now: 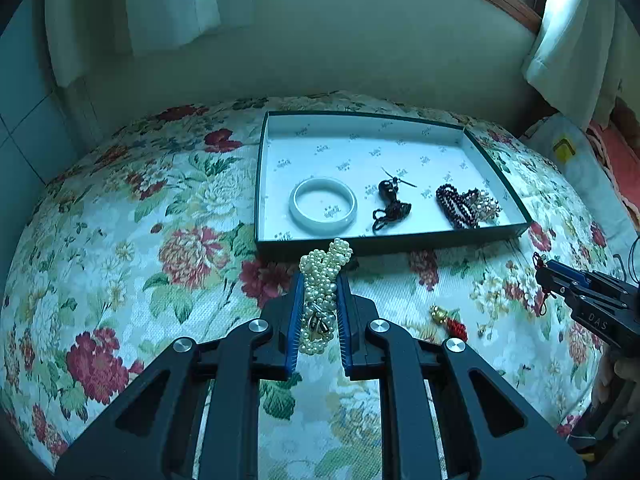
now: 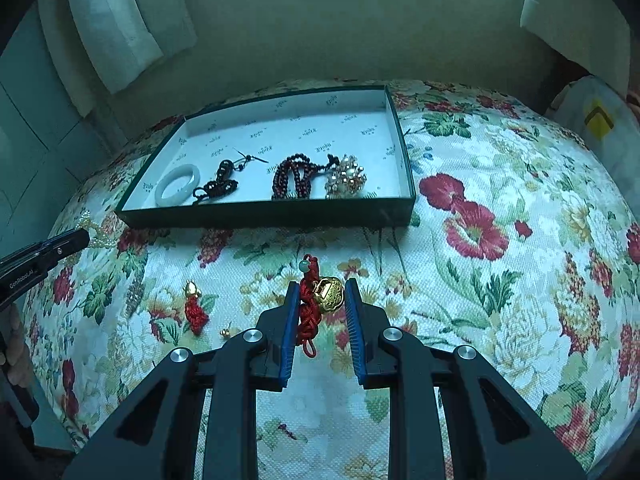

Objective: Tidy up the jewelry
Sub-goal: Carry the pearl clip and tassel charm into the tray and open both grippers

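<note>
Left gripper [image 1: 319, 280] level over the flowered cloth [image 1: 120, 248], clamped on a pearl bracelet [image 1: 322, 280] just short of the box [image 1: 384, 240] rim; right gripper [image 2: 322, 286] likewise low, pinching a red knotted charm [image 2: 320, 300] (gold lock attached). Inside the box: one white bangle [image 1: 323, 203], one black cord piece [image 1: 391, 204], one dark bead strand [image 1: 454, 206], one gold cluster [image 1: 486, 204]. On the cloth, one red tassel [image 2: 195, 308], apart from both grippers.

One tray [image 1: 496, 236], four pieces inside, two held, one red charm [image 2: 195, 308] loose.
</note>
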Demonstrator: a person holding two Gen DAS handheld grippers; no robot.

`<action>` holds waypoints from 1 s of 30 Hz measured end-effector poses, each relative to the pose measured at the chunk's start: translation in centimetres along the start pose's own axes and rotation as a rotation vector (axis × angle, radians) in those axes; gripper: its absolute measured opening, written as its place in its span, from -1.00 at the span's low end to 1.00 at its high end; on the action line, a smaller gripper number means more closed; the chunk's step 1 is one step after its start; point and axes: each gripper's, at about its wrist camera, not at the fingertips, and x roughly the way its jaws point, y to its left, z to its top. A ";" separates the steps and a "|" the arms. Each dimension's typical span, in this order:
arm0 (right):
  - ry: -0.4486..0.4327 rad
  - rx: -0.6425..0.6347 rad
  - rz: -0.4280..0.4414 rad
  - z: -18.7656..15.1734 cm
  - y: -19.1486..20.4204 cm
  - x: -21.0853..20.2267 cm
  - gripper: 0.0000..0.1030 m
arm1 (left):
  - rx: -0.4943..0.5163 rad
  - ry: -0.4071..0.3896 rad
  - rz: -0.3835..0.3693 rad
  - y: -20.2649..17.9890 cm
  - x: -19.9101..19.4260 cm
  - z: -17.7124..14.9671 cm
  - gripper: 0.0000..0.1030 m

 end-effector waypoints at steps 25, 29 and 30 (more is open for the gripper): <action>-0.031 -0.050 -0.006 12.4 -0.3 10.0 -0.55 | 0.009 0.022 0.065 -1.4 13.1 11.5 -0.70; 0.013 -0.057 -0.018 12.3 -0.5 12.0 -0.55 | 0.001 0.071 0.090 -0.8 15.3 11.2 -0.70; 0.019 -0.058 -0.020 12.2 -0.6 12.2 -0.55 | -0.001 0.079 0.096 -0.7 15.5 11.1 -0.70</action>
